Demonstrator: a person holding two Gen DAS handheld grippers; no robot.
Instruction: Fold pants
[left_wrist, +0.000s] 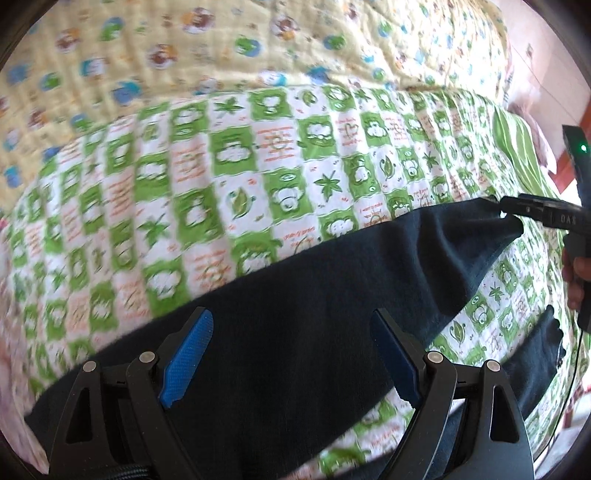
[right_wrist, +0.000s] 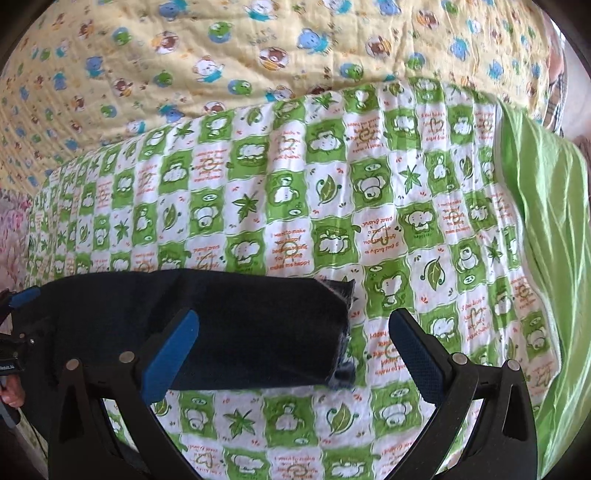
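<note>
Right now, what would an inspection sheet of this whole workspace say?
Surface: green-and-white checked quilt, wrinkled.
Job's things: dark pants lying across the quilt, two leg ends apart, not yet folded.
Clutter: nothing seen.
Grippers: left gripper open above the pants; right gripper open at one leg end, holding nothing.
Cables: thin black cable hanging beside the right gripper.
Surroundings: yellow bear-print quilt behind; shiny green cloth at the right edge.
</note>
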